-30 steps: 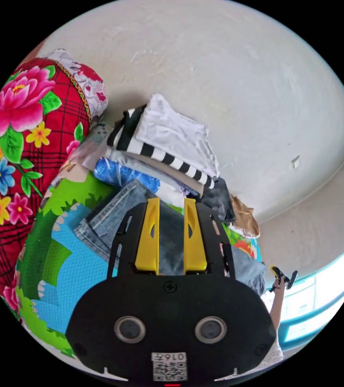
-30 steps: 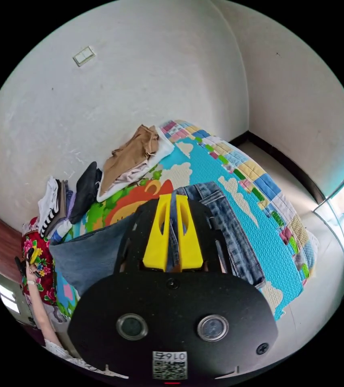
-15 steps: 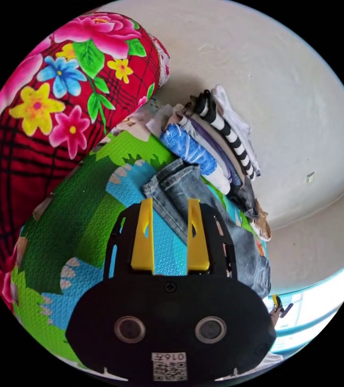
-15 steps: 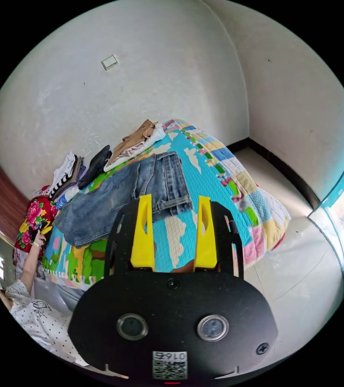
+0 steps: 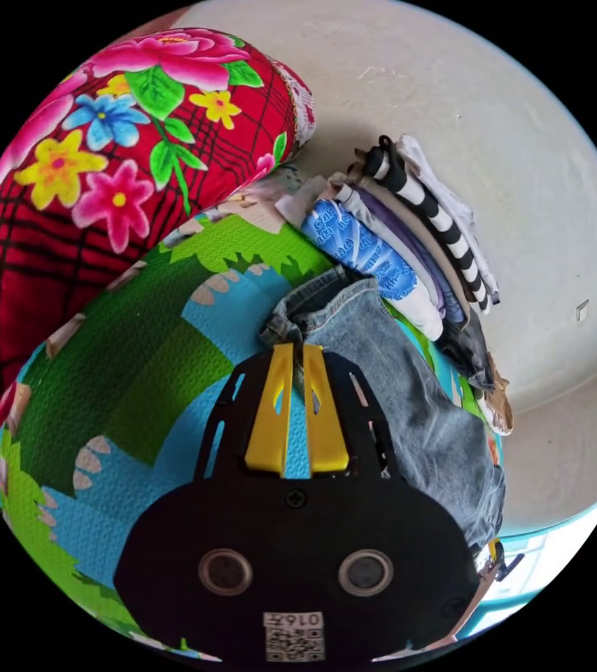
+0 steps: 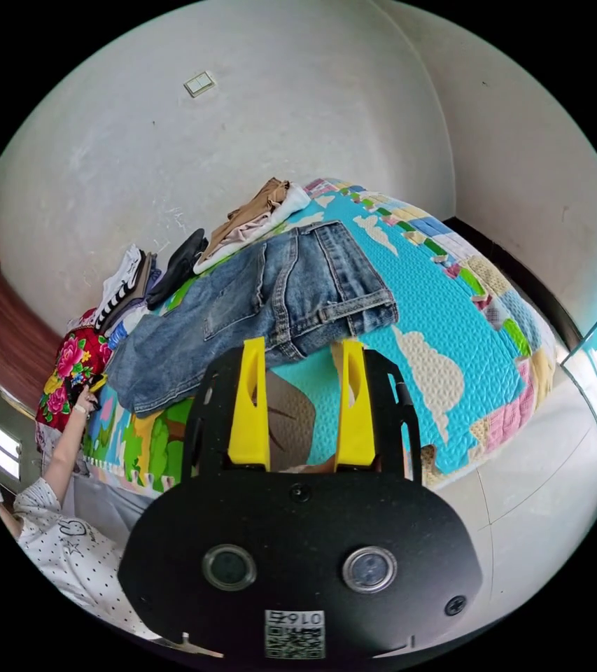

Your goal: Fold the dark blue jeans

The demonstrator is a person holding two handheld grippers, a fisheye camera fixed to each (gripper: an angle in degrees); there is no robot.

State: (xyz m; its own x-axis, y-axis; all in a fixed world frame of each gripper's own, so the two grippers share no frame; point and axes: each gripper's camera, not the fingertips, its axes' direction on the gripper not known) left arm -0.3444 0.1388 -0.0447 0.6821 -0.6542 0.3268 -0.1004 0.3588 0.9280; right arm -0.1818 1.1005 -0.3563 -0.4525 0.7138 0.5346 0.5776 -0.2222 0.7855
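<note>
The left gripper (image 5: 295,350) is clenched on the hem of the jeans (image 5: 410,406); the right gripper (image 6: 303,348) is released, just short of the waistband. The jeans lie flat on the bed's play mat (image 6: 445,294) — folded clothes (image 5: 410,231) at 1 o'clock, a floral quilt (image 5: 102,175) at 10.

Bedroom in a home. A bed (image 6: 452,294) under a cartoon-print quilted cover stands against a plain plastered wall (image 6: 312,105) with a light switch (image 6: 199,83). Stack of folded clothes (image 5: 410,231) on the bed by the wall. Rolled red floral quilt (image 5: 102,168) at one end. Tiled floor (image 6: 550,504) beside the bed.
</note>
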